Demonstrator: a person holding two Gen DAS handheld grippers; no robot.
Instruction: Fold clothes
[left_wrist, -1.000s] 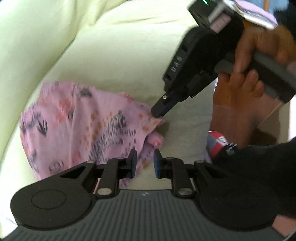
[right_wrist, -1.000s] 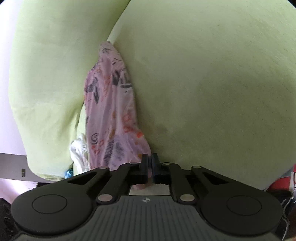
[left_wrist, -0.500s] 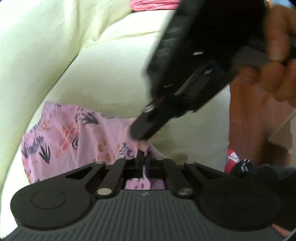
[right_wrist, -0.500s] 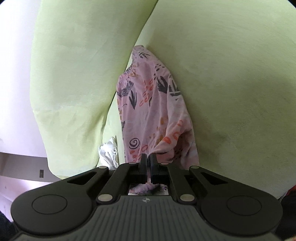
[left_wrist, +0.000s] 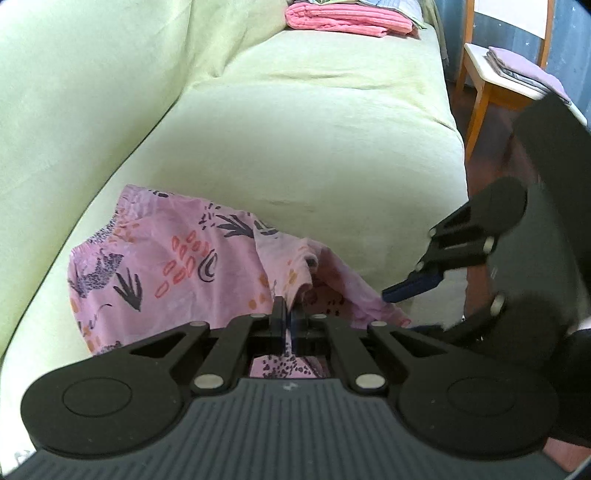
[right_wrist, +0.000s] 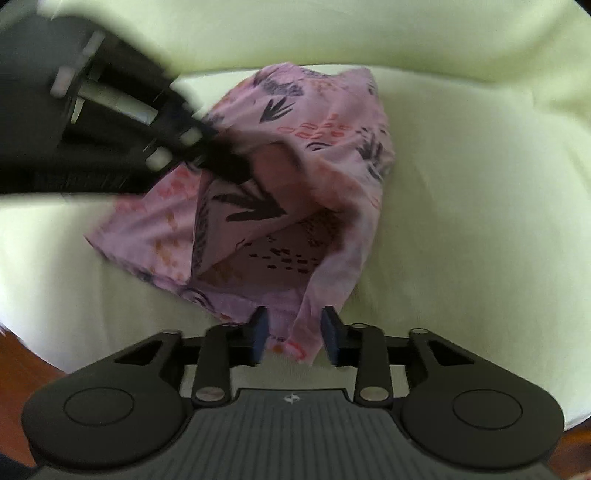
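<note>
A pink patterned garment (left_wrist: 166, 258) lies crumpled on the green sofa seat (left_wrist: 314, 129), near the backrest. My left gripper (left_wrist: 288, 317) is shut on a raised fold near the garment's middle. In the right wrist view that left gripper (right_wrist: 225, 162) appears blurred at the upper left, pinching the garment (right_wrist: 325, 122). My right gripper (right_wrist: 293, 332) stands open at the near hem, and a corner of the cloth lies loosely between its blue pads (right_wrist: 258, 330). From the left wrist view, the right gripper (left_wrist: 410, 290) sits just right of the garment's edge.
A folded pink towel stack (left_wrist: 347, 18) rests at the sofa's far end. A wooden chair (left_wrist: 480, 88) holding folded purple cloths (left_wrist: 517, 66) stands right of the sofa, on a reddish wooden floor. The sofa backrest (left_wrist: 74, 74) rises to the left.
My left gripper went from open to shut on a fold of the garment. My right gripper let go of the cloth, opened, and swung round to the near hem.
</note>
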